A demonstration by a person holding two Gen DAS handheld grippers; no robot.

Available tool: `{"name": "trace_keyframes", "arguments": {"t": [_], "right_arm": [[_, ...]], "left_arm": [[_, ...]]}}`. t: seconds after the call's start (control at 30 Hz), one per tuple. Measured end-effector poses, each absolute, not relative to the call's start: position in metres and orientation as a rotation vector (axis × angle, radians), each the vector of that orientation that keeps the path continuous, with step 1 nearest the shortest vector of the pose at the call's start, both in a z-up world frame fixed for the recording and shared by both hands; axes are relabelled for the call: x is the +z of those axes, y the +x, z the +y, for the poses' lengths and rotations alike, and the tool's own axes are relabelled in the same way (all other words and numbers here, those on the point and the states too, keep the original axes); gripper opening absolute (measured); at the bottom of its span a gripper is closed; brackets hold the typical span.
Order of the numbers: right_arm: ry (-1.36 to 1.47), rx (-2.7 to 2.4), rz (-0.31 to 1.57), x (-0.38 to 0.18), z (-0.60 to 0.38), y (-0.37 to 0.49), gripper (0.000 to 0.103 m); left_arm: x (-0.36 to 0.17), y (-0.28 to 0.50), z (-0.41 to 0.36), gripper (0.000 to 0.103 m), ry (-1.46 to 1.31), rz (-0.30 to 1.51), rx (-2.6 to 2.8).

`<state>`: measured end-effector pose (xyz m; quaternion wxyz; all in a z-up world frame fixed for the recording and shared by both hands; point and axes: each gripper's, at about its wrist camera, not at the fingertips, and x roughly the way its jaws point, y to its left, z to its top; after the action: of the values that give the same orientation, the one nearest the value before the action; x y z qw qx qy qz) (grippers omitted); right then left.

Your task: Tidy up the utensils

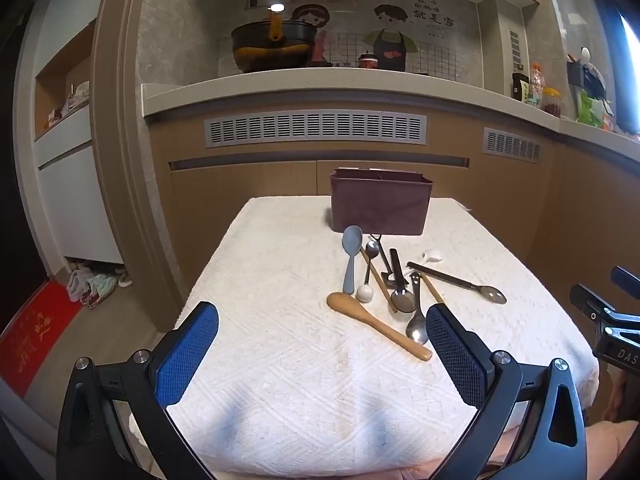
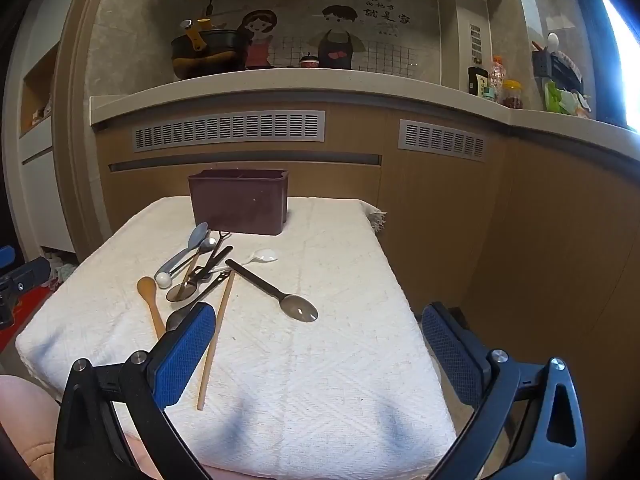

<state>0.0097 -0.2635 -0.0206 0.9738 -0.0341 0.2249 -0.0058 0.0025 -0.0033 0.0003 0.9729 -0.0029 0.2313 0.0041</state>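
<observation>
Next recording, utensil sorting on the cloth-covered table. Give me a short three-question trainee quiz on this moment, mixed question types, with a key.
1. True or false: the left gripper and right gripper are both open and hold nothing.
2. Multiple choice: the brown holder stands A) at the table's far edge, behind the utensils; B) on the floor; C) on the kitchen counter.
3. Fill in: the utensil lying apart on the right of the pile, bowl toward the camera, is the black-handled ____.

Key: 1 true. 2 A. 3 spoon.
</observation>
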Motion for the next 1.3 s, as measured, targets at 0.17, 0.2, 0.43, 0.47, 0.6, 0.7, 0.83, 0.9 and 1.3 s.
{"name": "trace_keyframes", "arguments": {"t": [0.17, 0.2, 0.43, 0.47, 0.6, 0.7, 0.83, 0.9, 1.3], "right_arm": [[-0.066, -0.004, 0.459, -0.0211, -0.2657, 0.0107, 0.103], [-0.066, -0.004, 0.458, -0.0212, -0.2658, 0.0106, 0.103], [-0.061, 0.005, 0.468, -0.024, -0.2649, 0.0132, 0.103], [-0.061, 0.006, 0.469, -0.0235, -0.2645, 0.0131, 0.103], [-0.06, 0.008, 0.47, -0.0238, -0.2644, 0.0129, 0.103], [-0.058, 0.008, 0.471, -0.0242, -0.2644, 0.0129, 0.103], [-0.054, 0.009, 0.478, -0.0257, -0.2647, 0.0138, 0.103], [-0.053, 0.011, 0.48, -0.0259, -0.2654, 0.0149, 0.103], [-0.05, 0.014, 0.489, -0.0269, -0.2664, 0.0149, 0.103]], "left_arm": [[-0.0001, 0.0014, -0.0061, 0.103, -0.002, 0.463, -0.028], [-0.0001, 0.0008, -0.0061, 0.103, -0.003, 0.461, -0.04], [-0.0002, 0.0028, -0.0069, 0.103, 0.007, 0.471, -0.024], [-0.0006, 0.0033, -0.0065, 0.103, 0.005, 0.474, -0.022], [-0.0008, 0.0034, -0.0056, 0.103, 0.003, 0.474, -0.02], [-0.0009, 0.0035, -0.0055, 0.103, 0.002, 0.476, -0.021], [-0.0016, 0.0033, -0.0062, 0.103, 0.002, 0.475, -0.019], [-0.0019, 0.0027, -0.0064, 0.103, 0.002, 0.474, -0.018], [-0.0028, 0.0035, -0.0044, 0.103, 0.0, 0.479, -0.012]]}}
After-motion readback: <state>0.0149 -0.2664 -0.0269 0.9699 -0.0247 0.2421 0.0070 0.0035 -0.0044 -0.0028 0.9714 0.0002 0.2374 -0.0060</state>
